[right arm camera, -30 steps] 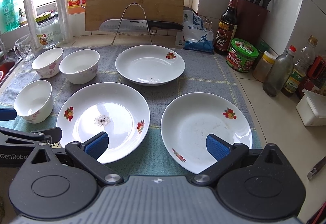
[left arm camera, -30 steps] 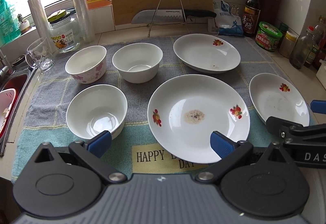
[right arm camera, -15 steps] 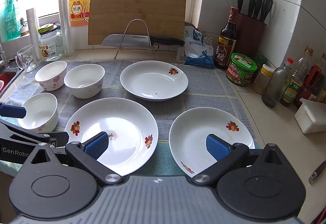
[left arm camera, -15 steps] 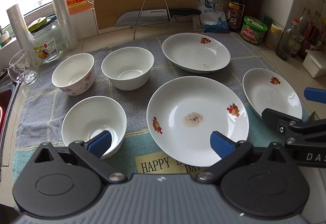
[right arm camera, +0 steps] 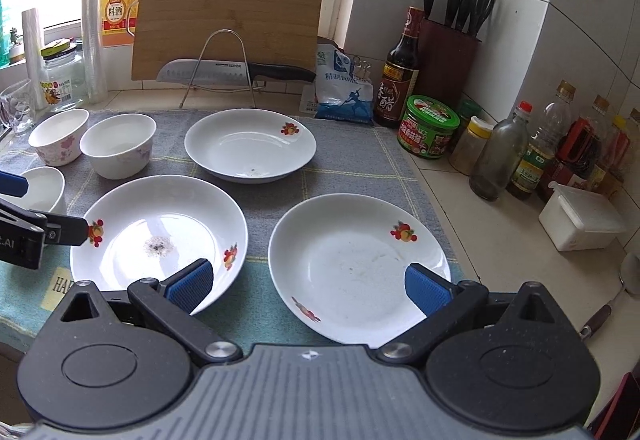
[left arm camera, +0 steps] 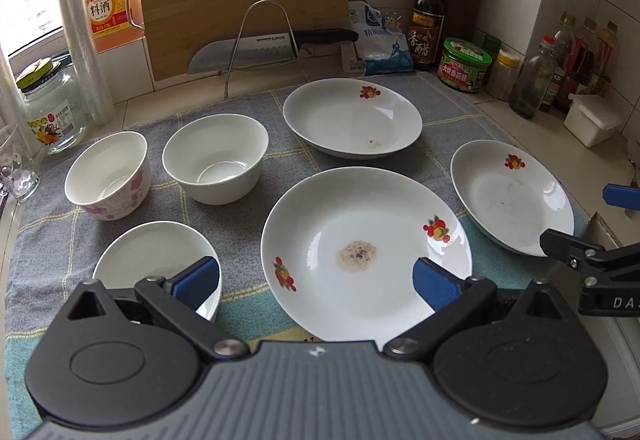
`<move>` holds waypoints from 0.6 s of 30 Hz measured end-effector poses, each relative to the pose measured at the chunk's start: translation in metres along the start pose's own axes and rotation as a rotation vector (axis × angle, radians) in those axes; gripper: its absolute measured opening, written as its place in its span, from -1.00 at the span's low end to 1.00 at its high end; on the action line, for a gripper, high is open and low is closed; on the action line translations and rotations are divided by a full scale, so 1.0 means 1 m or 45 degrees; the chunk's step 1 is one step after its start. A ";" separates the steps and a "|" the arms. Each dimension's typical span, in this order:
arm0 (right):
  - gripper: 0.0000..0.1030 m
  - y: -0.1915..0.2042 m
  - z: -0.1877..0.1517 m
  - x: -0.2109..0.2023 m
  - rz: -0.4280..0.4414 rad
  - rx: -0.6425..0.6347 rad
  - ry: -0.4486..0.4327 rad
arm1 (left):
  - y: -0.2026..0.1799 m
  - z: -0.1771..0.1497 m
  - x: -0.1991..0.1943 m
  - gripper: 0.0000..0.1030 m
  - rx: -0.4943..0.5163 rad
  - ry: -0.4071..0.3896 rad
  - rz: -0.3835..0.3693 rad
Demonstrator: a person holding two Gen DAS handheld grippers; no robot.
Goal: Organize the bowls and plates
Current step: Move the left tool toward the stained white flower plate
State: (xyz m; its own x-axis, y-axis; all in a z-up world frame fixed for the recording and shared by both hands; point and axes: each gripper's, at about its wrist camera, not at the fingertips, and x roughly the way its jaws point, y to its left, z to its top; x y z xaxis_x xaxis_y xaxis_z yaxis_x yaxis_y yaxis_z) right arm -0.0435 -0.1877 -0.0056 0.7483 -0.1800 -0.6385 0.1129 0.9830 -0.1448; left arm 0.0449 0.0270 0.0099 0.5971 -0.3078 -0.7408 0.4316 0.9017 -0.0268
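Three white plates with fruit prints lie on a grey towel (left arm camera: 440, 108): a large one with a brown stain (left arm camera: 366, 252) (right arm camera: 158, 236), a far one (left arm camera: 352, 118) (right arm camera: 250, 144) and a right one (left arm camera: 512, 196) (right arm camera: 358, 266). Three white bowls stand at the left: a pink-flowered one (left arm camera: 108, 174) (right arm camera: 58, 140), a plain one (left arm camera: 216, 158) (right arm camera: 118, 144) and a near one (left arm camera: 156, 268) (right arm camera: 34, 186). My left gripper (left arm camera: 316, 284) hangs open above the stained plate's near rim. Open too, my right gripper (right arm camera: 308, 286) hovers over the right plate's near edge. Neither holds anything.
A cutting board (right arm camera: 228, 20) and a knife (right arm camera: 236, 71) on a wire rack stand at the back. Sauce bottles (right arm camera: 400, 76), a green tub (right arm camera: 430, 126), jars and a white box (right arm camera: 580, 218) line the right counter. A glass jar (left arm camera: 52, 108) and a mug (left arm camera: 16, 160) sit at the left.
Both grippers have risen and drifted a little to the right, so the dishes sit lower and further left in view. The jaws stayed open and no dish moved.
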 end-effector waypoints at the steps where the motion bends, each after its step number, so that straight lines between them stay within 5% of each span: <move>1: 1.00 -0.005 -0.004 0.003 -0.001 0.002 0.005 | -0.002 0.001 0.001 0.98 0.008 -0.017 -0.009; 18: 1.00 -0.069 -0.065 0.085 0.136 0.064 0.131 | -0.054 0.041 0.039 0.98 0.128 0.033 -0.116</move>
State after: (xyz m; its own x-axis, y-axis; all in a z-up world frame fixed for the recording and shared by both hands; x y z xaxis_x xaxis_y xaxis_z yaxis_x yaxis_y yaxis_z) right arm -0.0300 -0.2733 -0.0995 0.6874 -0.0747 -0.7225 0.0708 0.9968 -0.0358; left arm 0.0720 -0.0463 0.0099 0.5351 -0.3780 -0.7555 0.5495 0.8350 -0.0286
